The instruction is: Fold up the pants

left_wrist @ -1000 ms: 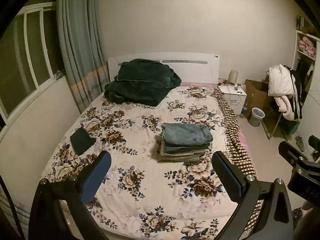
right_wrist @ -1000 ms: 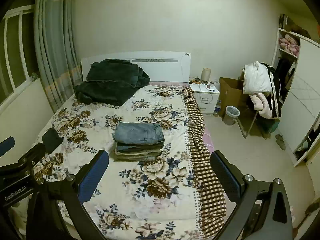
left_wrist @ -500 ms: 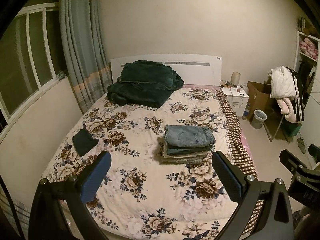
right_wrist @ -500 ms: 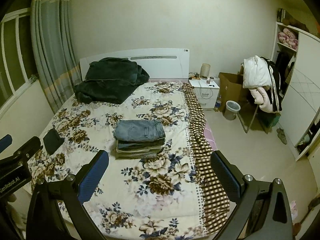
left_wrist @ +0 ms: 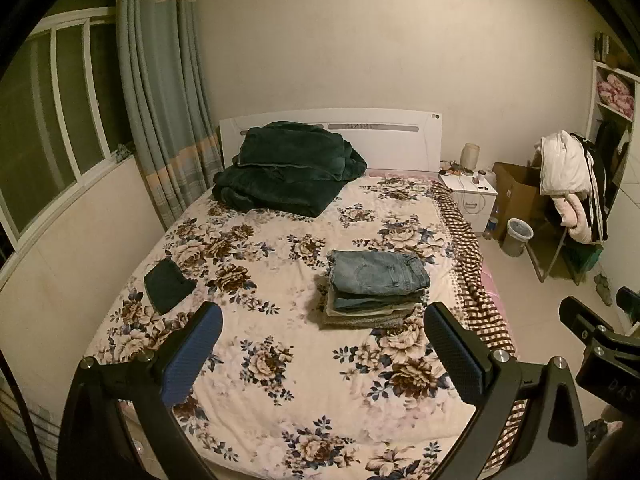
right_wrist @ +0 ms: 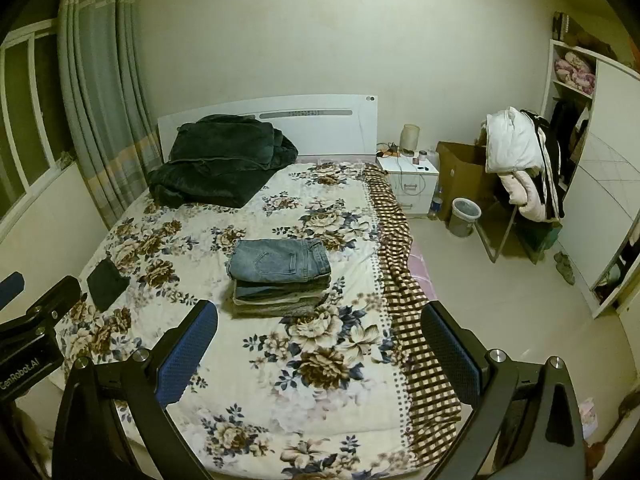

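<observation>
My left gripper (left_wrist: 322, 350) is held above the foot of the bed (left_wrist: 280, 380), fingers spread wide, nothing between them. My right gripper (right_wrist: 320, 348) is held the same way: fingers wide apart, empty. The folded pants (left_wrist: 378, 278) top a neat stack of folded garments (left_wrist: 370, 310) on the floral bedspread, at about 1 o'clock from my left gripper and 11 o'clock from my right, well apart from both. A small dark folded cloth (left_wrist: 167, 285) lies at 10 o'clock near the bed's left edge. A dark green blanket (left_wrist: 288, 168) sits heaped at 12 o'clock against the headboard (left_wrist: 400, 140).
</observation>
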